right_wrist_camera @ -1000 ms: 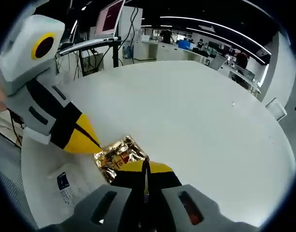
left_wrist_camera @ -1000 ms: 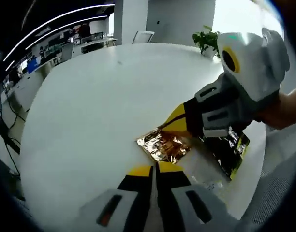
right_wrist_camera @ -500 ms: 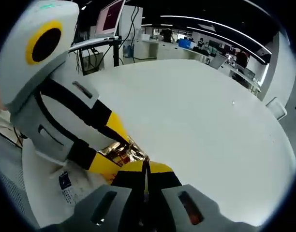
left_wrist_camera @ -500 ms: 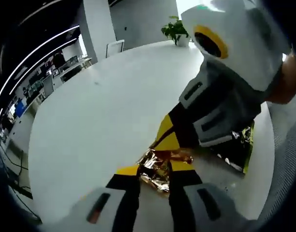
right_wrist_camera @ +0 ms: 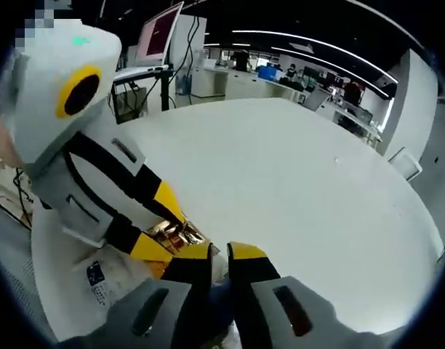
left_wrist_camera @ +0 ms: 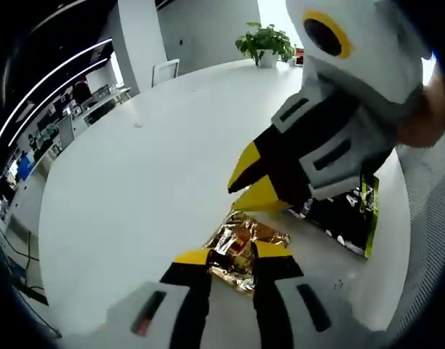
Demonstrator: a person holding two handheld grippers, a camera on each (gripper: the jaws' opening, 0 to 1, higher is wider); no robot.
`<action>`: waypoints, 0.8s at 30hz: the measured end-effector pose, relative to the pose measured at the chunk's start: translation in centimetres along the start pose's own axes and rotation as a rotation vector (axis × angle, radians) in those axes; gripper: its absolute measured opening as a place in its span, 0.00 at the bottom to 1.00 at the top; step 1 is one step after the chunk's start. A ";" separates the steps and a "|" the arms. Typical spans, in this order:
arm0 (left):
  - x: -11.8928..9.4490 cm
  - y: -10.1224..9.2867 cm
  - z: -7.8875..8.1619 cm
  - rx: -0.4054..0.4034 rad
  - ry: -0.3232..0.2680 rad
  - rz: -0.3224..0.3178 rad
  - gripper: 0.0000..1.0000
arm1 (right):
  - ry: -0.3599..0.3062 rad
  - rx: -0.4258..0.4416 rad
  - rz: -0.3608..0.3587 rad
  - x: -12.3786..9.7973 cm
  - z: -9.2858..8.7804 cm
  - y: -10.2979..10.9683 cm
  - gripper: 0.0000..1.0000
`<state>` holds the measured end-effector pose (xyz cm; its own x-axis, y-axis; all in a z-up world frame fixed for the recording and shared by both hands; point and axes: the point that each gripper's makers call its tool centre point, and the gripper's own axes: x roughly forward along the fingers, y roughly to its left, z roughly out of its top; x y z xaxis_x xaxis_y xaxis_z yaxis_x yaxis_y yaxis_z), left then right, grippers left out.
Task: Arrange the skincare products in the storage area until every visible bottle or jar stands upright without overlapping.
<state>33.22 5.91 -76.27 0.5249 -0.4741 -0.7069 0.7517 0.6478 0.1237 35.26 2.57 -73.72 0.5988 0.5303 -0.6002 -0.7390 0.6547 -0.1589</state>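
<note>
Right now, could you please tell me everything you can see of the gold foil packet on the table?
The gold foil packet is a small, crinkled sachet of shiny, coppery-gold metallic film, creased and glinting. It lies flat on the white table, beside a black pouch with a yellow-green edge. The left gripper has its yellow-tipped fingers open on either side of the packet's near edge. The right gripper hovers just above it, apart.

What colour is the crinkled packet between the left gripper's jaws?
Shiny gold foil packet, with orange-brown reflections; it shows best in the left gripper view.
</note>
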 end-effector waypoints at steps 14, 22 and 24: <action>0.1 0.4 -0.2 -0.014 0.009 0.006 0.23 | -0.056 -0.031 0.022 -2.8 0.0 0.2 0.26; 0.1 0.6 -0.3 -0.013 0.012 0.017 0.27 | -0.046 -0.022 0.029 -3.4 -0.8 0.4 0.26; 0.1 0.7 -0.3 -0.017 0.014 0.020 0.28 | -0.047 -0.022 0.027 -3.6 -0.8 0.3 0.26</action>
<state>33.66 6.50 -76.48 0.5342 -0.4520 -0.7143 0.7340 0.6673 0.1267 32.61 0.45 -72.21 0.5919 0.5724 -0.5675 -0.7613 0.6282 -0.1605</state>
